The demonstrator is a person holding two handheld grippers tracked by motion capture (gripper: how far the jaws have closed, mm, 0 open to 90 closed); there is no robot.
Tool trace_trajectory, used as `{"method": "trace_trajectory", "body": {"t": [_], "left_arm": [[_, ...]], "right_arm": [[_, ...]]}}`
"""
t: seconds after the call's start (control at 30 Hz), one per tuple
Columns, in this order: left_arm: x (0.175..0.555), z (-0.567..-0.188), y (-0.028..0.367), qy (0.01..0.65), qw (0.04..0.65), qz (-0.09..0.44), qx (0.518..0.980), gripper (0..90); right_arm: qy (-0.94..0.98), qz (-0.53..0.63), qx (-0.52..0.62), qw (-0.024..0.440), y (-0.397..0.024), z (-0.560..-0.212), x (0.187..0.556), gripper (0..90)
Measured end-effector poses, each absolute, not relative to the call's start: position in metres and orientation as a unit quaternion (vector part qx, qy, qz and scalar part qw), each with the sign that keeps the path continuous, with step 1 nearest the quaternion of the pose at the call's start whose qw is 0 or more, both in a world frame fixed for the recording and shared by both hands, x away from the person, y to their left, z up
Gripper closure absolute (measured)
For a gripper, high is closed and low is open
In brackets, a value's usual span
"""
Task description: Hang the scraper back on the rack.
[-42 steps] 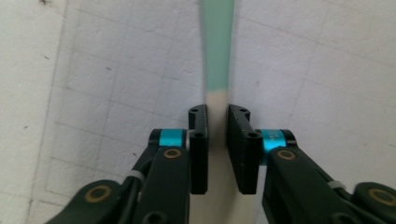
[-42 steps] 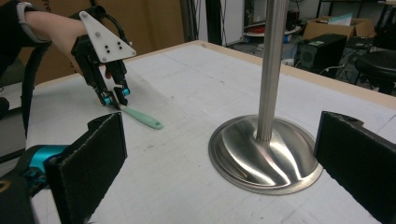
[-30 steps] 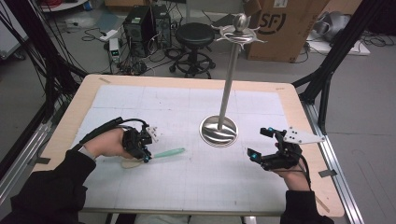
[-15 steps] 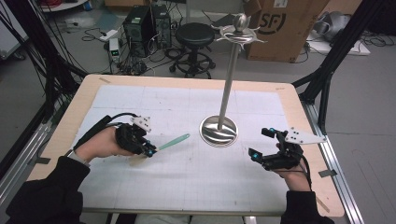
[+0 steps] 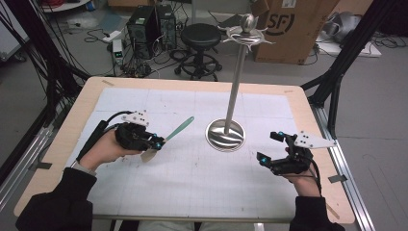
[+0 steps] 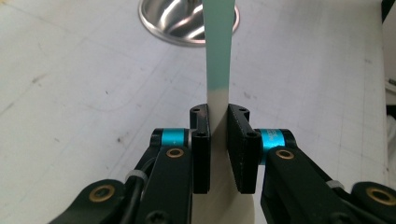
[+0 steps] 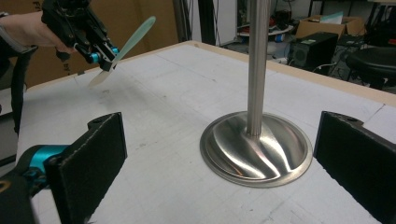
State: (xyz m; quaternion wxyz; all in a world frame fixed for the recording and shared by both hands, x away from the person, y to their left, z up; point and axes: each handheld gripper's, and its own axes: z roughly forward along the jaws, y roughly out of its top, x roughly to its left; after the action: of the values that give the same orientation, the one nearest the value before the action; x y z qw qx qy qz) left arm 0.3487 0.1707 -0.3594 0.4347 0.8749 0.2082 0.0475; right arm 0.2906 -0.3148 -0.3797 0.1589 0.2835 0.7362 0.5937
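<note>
Grey floor (image 5: 380, 96), black stool (image 5: 202, 36), cardboard box (image 5: 298, 24)

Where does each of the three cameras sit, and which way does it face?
High view: above the table's near edge, looking forward and down; both forearms, left gripper and right gripper show.
Left gripper view: on that gripper, facing the stand base; jaws clamp the spatula.
Right gripper view: on the right gripper, jaws apart.
All share the steel stand.
</note>
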Motion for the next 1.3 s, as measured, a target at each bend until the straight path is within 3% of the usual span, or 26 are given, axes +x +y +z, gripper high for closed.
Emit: {"method": "trace_trajectory", "body": {"t": [0.4, 0.7, 1.3], "left_arm": [[0.349, -0.351, 0.170, 0.268, 0.535, 0.094, 0.796, 80.1], [0.350, -0.328, 0.168, 0.265, 0.585, 0.103, 0.759, 80.1], [0.346, -0.266, 0.121, 0.221, 0.621, 0.146, 0.738, 80.2]], "right_arm": [[0.732, 0.601, 0.281, 0.156, -0.316, -0.376, 0.300, 1.5], [0.738, 0.597, 0.272, 0.154, -0.310, -0.375, 0.305, 1.5], [0.742, 0.594, 0.271, 0.155, -0.309, -0.375, 0.303, 1.5]]}}
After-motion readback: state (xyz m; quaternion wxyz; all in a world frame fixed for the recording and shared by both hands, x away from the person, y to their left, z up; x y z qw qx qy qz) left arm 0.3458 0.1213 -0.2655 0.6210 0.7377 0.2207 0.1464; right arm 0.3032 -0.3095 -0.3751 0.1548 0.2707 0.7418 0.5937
